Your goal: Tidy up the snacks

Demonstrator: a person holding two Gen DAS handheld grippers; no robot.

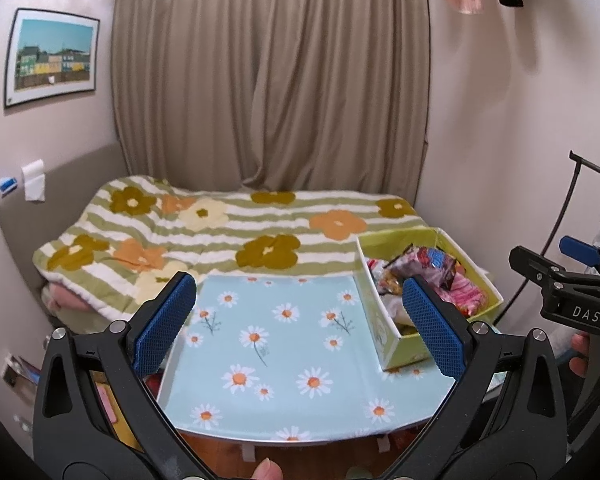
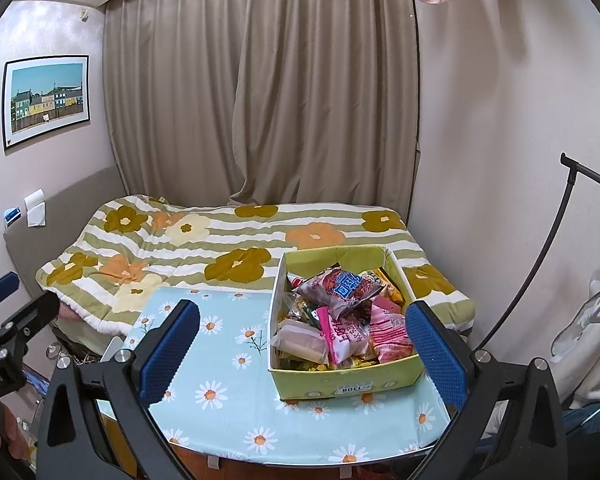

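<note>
A yellow-green cardboard box [image 2: 346, 382] full of snack packets [image 2: 340, 316] stands on the right part of a small table with a daisy-print cloth [image 2: 220, 380]. The same box [image 1: 384, 336] appears at the right in the left wrist view. My left gripper [image 1: 296, 326] hangs open above the table's middle, left of the box, with nothing between its blue pads. Over the table's near edge, my right gripper [image 2: 302, 350] is open too, its right pad [image 2: 436, 356] beside the box's front right corner. Each gripper shows at the edge of the other's view.
A bed with a striped floral quilt [image 2: 220, 248] lies right behind the table. Beige curtains [image 2: 260, 100] hang at the back, and a framed picture [image 2: 46, 98] is on the left wall. A black curved stand [image 2: 540, 264] and pale fabric items stand at the right.
</note>
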